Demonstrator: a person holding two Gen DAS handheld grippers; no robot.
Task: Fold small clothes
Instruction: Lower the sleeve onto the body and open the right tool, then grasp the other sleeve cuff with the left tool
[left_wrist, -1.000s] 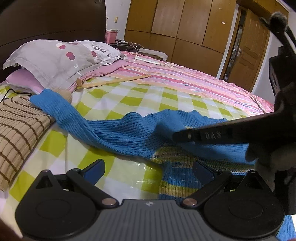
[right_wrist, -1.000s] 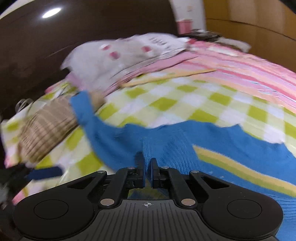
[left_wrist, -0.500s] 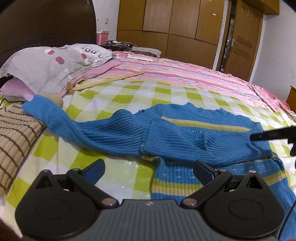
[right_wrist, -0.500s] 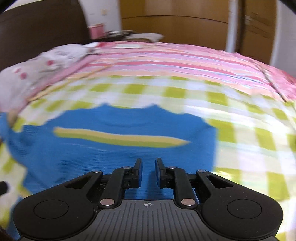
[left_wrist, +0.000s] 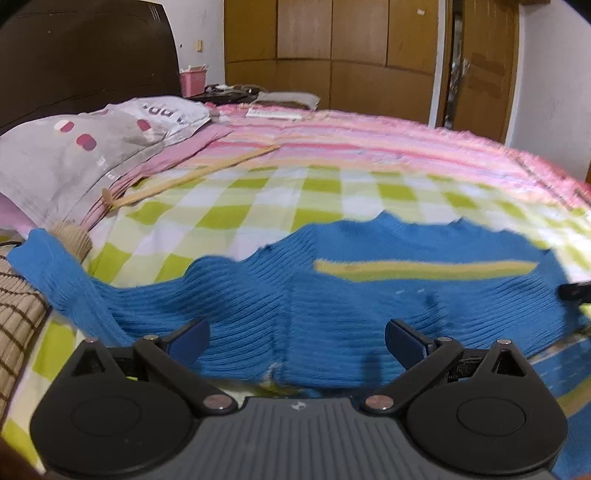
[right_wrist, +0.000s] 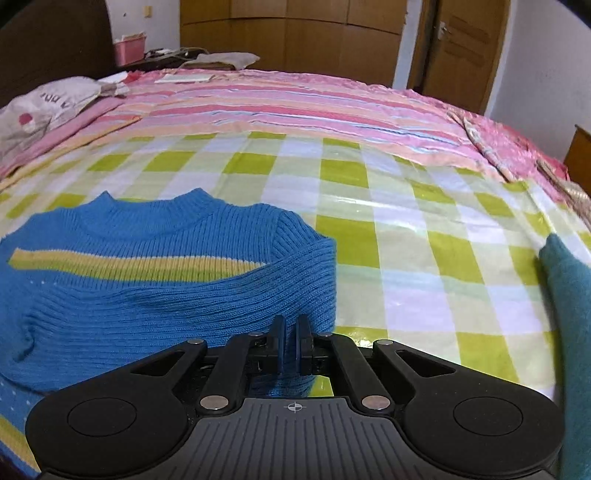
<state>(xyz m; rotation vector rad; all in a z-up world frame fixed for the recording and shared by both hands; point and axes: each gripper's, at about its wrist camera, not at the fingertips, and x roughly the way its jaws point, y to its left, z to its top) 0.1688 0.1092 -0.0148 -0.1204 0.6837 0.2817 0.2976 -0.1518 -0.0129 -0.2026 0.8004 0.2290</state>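
The right gripper (right_wrist: 290, 330) has its jaws drawn together, only a thin slit between the pads, and they stand at the right-hand edge of the blue knitted sweater (right_wrist: 155, 280), over the sleeve that lies folded across the chest; whether any knit is pinched in that slit cannot be told. Just ahead and to its left, the folded sleeve runs under the yellow stripe (right_wrist: 136, 266), and the round collar lies further on. Beside the gripper on the right there is bare green-and-white checked sheet (right_wrist: 424, 236), and at the far right edge a teal garment (right_wrist: 569, 295) lies apart from the sweater.

The left gripper (left_wrist: 295, 338) has its jaws spread wide with nothing between them, poised over the sweater's near left part. To the left of its fingers the other sleeve (left_wrist: 62, 280) stretches out unfolded, its cuff up against a brown checked cushion (left_wrist: 16, 314). Ahead of it lie the stripe and collar, and at the right edge a dark tip of the other tool shows.

Beyond both, the checked sheet gives way to a pink striped bedspread (right_wrist: 295, 107). A wooden stick (left_wrist: 192, 177) and a grey pillow (left_wrist: 92, 147) lie far left, with wooden wardrobes (left_wrist: 332, 51) behind
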